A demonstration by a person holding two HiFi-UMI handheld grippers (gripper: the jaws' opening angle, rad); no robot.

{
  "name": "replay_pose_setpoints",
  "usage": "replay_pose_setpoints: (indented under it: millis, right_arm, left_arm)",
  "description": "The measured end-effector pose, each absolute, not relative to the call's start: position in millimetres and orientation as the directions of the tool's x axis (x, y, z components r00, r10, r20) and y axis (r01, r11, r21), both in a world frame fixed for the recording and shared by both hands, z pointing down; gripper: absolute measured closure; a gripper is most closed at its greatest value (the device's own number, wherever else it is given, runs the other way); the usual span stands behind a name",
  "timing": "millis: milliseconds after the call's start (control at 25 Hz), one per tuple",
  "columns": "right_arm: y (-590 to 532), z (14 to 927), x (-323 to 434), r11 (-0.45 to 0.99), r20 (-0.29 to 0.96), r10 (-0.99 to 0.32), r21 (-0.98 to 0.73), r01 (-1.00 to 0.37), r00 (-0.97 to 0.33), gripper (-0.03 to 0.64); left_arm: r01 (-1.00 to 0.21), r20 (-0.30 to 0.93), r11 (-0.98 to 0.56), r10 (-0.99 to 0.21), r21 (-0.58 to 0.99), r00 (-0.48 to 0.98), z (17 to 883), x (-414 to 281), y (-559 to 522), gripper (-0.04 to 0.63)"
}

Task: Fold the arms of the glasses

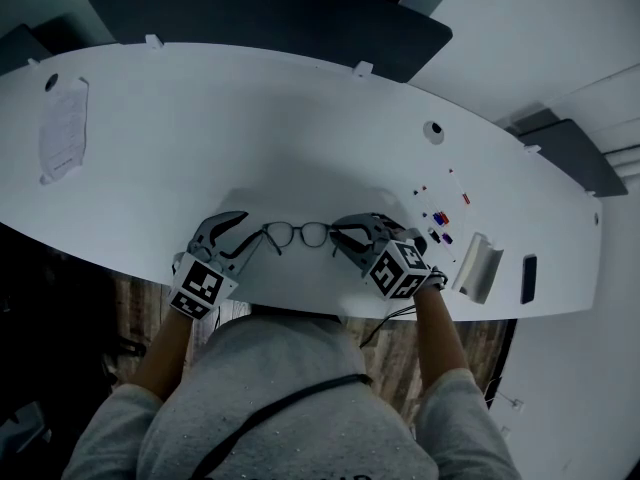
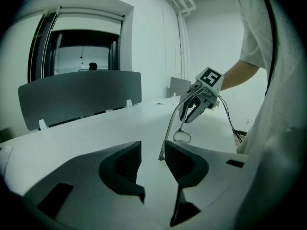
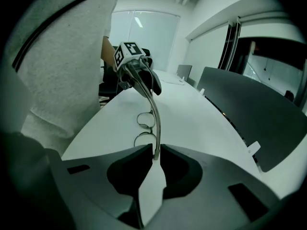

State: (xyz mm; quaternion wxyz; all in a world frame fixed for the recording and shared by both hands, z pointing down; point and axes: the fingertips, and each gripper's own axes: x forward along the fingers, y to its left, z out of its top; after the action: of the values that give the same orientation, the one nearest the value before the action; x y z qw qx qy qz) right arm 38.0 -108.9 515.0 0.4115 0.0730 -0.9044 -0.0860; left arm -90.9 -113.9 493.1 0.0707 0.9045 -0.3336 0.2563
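A thin-rimmed pair of glasses (image 1: 297,234) lies on the white table (image 1: 250,138) near its front edge, between my two grippers. My left gripper (image 1: 243,240) is at the glasses' left end. In the left gripper view it (image 2: 152,158) stands open, and the tip of a thin temple arm (image 2: 168,133) sits in the gap close to the right pad (image 2: 173,160). My right gripper (image 1: 346,238) is at the right end. In the right gripper view it (image 3: 155,150) is shut on the temple arm (image 3: 156,123), which runs past both lenses (image 3: 145,128) toward the left gripper (image 3: 136,73).
A paper sheet (image 1: 62,128) lies at the far left. At the right are small red and blue items (image 1: 440,213), a metal holder (image 1: 478,266) and a dark phone (image 1: 528,278). A dark partition (image 1: 270,13) stands behind the table. The person's torso is against the front edge.
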Motion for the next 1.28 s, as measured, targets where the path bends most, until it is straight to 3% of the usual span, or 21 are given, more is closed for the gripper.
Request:
replay_pose_setpoints:
  millis: [120,520,760,880,960,1000,1280]
  right_arm:
    - [-110.8,514.0,38.6,0.971,0.699,-0.240,0.191,-0.147,-0.674,0.508]
    - [-120.5,501.8,67.1,0.815,0.525,-0.503,0.023,-0.579,-0.687,0.505]
    - [-119.1,498.5,65.8,0.801,0.505,-0.528,0.031,-0.597,-0.682,0.507]
    - [-122.4,497.4,65.7,0.786,0.503,-0.555,0.057,-0.615,-0.662,0.553]
    - [-123.4,495.9,66.1,0.778,0.504,-0.573,0.086,-0.622,-0.647,0.565]
    - [-123.3,494.7,66.0,0.775,0.503,-0.581,0.101,-0.624,-0.640,0.572]
    - [-122.9,487.9,60.3,0.769,0.500,-0.621,0.237,-0.595,-0.604,0.581]
  left_arm:
    - [-0.604,0.511,-0.795,-0.541,-0.052,0.668,490.4,-82.0,-108.1,0.445]
    - [-0.572,0.539,-0.818,-0.506,-0.054,0.673,496.3,-72.7,-93.3,0.445]
    - [-0.519,0.533,-0.850,-0.482,-0.092,0.695,492.1,-53.0,-85.9,0.445]
    - [-0.511,0.504,-0.850,-0.499,-0.128,0.705,485.1,-43.6,-88.1,0.449]
    - [-0.534,0.479,-0.830,-0.538,-0.159,0.694,480.3,-44.4,-92.0,0.541]
    - [-0.545,0.466,-0.822,-0.552,-0.165,0.691,477.8,-45.1,-93.8,0.556]
    - [-0.564,0.463,-0.815,-0.554,-0.133,0.692,478.5,-48.6,-94.7,0.568]
